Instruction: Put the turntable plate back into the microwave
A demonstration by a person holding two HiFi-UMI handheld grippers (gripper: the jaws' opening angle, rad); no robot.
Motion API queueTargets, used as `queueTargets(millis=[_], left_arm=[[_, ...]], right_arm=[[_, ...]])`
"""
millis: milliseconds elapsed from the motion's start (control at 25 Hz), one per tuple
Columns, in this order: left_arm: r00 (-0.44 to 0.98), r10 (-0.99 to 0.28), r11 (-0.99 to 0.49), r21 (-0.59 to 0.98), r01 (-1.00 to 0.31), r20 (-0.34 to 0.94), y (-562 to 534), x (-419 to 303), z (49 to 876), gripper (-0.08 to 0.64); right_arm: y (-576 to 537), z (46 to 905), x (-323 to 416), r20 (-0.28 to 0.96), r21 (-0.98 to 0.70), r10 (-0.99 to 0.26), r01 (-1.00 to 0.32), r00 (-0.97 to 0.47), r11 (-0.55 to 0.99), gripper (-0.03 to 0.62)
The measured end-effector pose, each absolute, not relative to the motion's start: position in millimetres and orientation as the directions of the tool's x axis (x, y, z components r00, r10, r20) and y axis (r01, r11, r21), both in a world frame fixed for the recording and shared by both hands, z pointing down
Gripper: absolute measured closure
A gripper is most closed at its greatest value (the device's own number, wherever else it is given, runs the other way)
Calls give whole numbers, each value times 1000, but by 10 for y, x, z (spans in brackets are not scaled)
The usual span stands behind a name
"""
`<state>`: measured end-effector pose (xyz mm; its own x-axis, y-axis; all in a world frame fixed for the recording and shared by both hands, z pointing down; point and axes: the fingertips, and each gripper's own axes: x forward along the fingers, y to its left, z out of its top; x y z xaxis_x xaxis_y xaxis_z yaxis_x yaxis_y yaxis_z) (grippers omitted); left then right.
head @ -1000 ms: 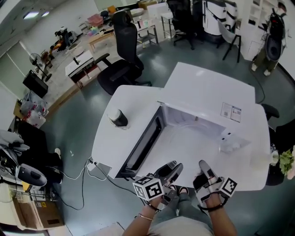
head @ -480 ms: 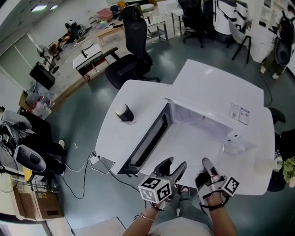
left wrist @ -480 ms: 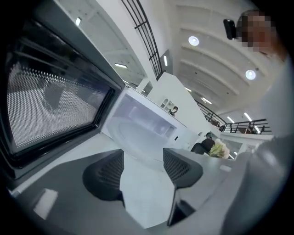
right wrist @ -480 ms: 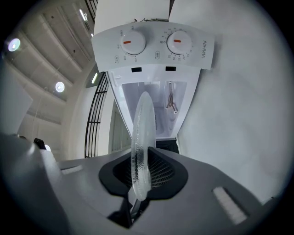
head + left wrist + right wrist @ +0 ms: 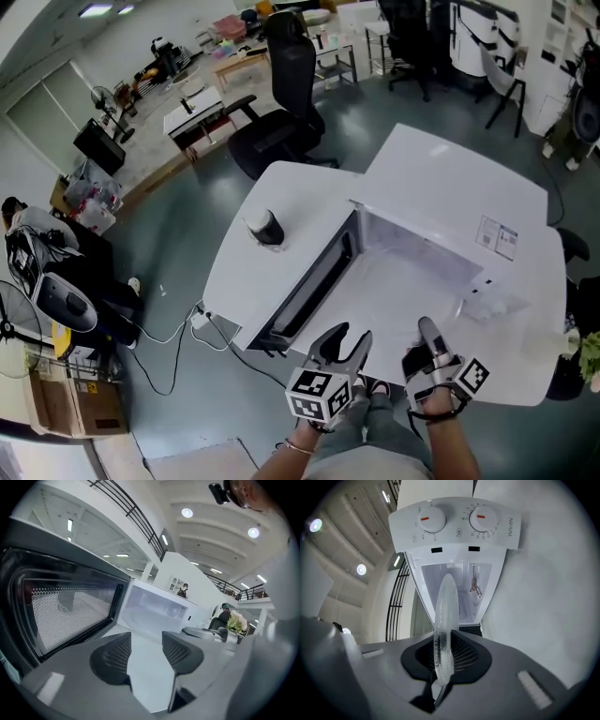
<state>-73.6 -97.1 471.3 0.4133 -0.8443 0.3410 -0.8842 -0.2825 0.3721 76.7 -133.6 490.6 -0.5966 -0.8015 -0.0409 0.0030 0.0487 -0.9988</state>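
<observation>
Outside open microwave (image 5: 412, 272), right gripper (image 5: 427, 328) jaws pinch turntable plate (image 5: 445, 620), not yet in; left gripper (image 5: 347, 336) jaws empty, apart, just narrowed slightly.

A dark cup (image 5: 265, 227) stands on the white table (image 5: 246, 270), a black office chair (image 5: 281, 94) beyond it.

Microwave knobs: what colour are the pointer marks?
Orange, on white knobs; clearest in the right gripper view.

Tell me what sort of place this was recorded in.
Probably an open-plan office or lab workspace: black swivel chairs and cluttered work desks stand beyond the white table holding the microwave.
</observation>
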Motion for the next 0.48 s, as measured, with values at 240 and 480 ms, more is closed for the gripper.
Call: queueTargets(millis=[240,480], left_arm=[[386,-862,-265,357,-896,329,-955,-785,4701,454],[370,-874,-261,340,-904,314,-994,-788,4692,502]], right_arm=[[-1384,4917,768,-39,-999,-820,-1,-571,48,549],[-1412,4958,785,-31,-997,-830,-43,-557,67,549]])
